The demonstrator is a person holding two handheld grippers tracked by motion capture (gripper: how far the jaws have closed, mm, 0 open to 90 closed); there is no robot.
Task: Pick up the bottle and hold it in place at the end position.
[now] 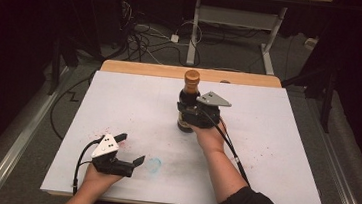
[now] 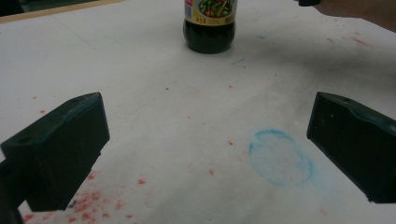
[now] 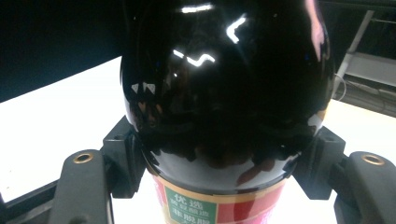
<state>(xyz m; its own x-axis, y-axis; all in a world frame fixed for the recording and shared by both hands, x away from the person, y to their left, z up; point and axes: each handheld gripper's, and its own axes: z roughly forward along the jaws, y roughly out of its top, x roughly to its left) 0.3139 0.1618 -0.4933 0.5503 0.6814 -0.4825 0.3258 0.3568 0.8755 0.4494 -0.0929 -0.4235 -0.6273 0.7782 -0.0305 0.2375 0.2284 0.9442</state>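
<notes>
A dark sauce bottle (image 1: 188, 102) with an orange-brown cap stands upright on the white table (image 1: 274, 156), near its middle. My right gripper (image 1: 191, 114) is shut on the bottle's body, one jaw pressing each side just above the label. Up close, the glossy black bottle (image 3: 224, 93) sits between those jaws, its red and green label below. My left gripper (image 1: 129, 150) rests open near the front left of the table, nothing between its jaws. From the left gripper view, the bottle (image 2: 208, 23) stands far ahead and my left gripper (image 2: 205, 154) hovers over bare, stained table.
A faint blue ring (image 2: 280, 157) and red specks (image 2: 88, 205) mark the table top. A wooden strip (image 1: 192, 73) runs along the table's far edge. Cables (image 1: 140, 38) and another table's white legs (image 1: 270, 45) lie on the floor beyond.
</notes>
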